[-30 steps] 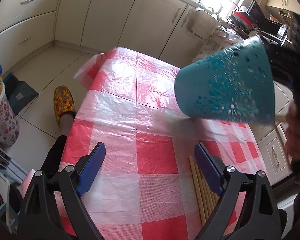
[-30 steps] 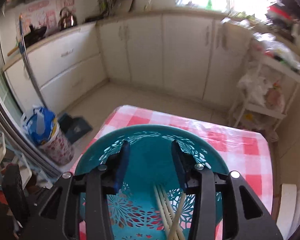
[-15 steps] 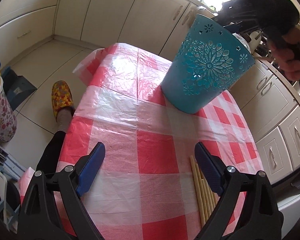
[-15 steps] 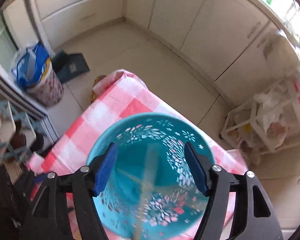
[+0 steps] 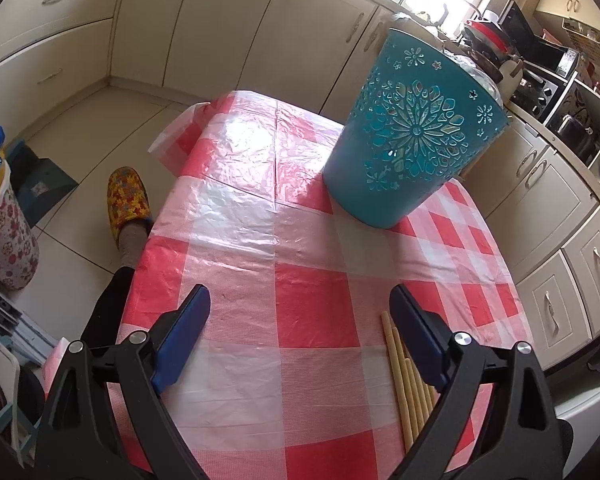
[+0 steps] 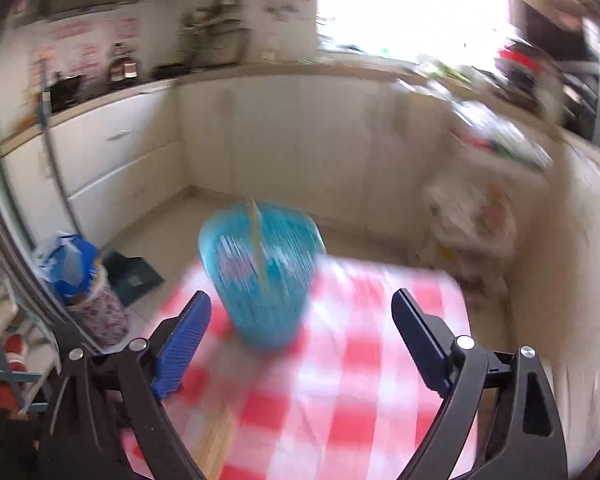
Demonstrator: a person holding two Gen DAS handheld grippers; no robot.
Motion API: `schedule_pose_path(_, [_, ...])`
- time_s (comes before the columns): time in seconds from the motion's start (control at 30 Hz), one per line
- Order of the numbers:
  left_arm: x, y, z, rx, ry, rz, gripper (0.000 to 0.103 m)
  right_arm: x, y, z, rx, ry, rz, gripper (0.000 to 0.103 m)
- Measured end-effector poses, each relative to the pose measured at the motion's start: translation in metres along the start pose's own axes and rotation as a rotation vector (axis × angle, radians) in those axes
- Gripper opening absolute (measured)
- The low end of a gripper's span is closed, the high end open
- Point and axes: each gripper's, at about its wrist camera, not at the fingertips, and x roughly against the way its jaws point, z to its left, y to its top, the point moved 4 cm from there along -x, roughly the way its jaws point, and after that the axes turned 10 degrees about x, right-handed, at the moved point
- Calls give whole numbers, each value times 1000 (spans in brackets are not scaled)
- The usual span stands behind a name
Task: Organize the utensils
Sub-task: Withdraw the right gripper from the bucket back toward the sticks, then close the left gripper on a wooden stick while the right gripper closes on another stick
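A teal perforated utensil holder [image 5: 410, 136] stands upright on the far right part of the red-checked table [image 5: 308, 312]. In the blurred right wrist view the holder [image 6: 260, 272] has a pale chopstick [image 6: 257, 236] sticking out of it. Several pale wooden chopsticks [image 5: 404, 376] lie on the table by the right finger of my left gripper [image 5: 300, 332], which is open and empty above the near table. My right gripper [image 6: 300, 340] is open and empty, well back from the holder. More chopsticks [image 6: 216, 440] show blurred at that view's bottom.
A foot in a yellow patterned slipper [image 5: 127, 200] rests on the floor left of the table. A floral bin [image 5: 4, 236] stands at far left. Cream cabinets [image 5: 220, 28] run behind, with appliances on the counter [image 5: 540, 64] at right.
The right gripper set the teal holder upright on the table, opened wider and pulled back from it. The left gripper stayed still.
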Motion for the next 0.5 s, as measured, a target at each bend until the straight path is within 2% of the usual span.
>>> schedule_pose_path(0.03, [0,-1,0,-3,8,-1,87,-2,-24,6,-27,25,23,87])
schedule_pose_path(0.07, [1,-1,0,-3,17,0,87,-4,-42,12,-55,48,42,78])
schedule_pose_path(0.1, [3,-2,1,-4,32,-1,87,-11,-70,21,-97,82,87,62])
schedule_pose_path(0.13, [7,-3,2,-6,45,-7,87,-17,-81,25,-114,102,113,54])
schedule_pose_path(0.17, [12,-5,2,-11,52,-16,87,-25,-96,31,-137,120,146,41])
schedule_pose_path(0.2, [15,-8,1,-20,56,-19,87,-31,-102,34,-148,135,161,34])
schedule_pose_path(0.3, [24,-16,-2,-60,60,-31,87,-49,-109,46,-131,181,195,25])
schedule_pose_path(0.5, [23,-22,-13,-148,62,-34,88,-69,-108,65,-123,243,216,23])
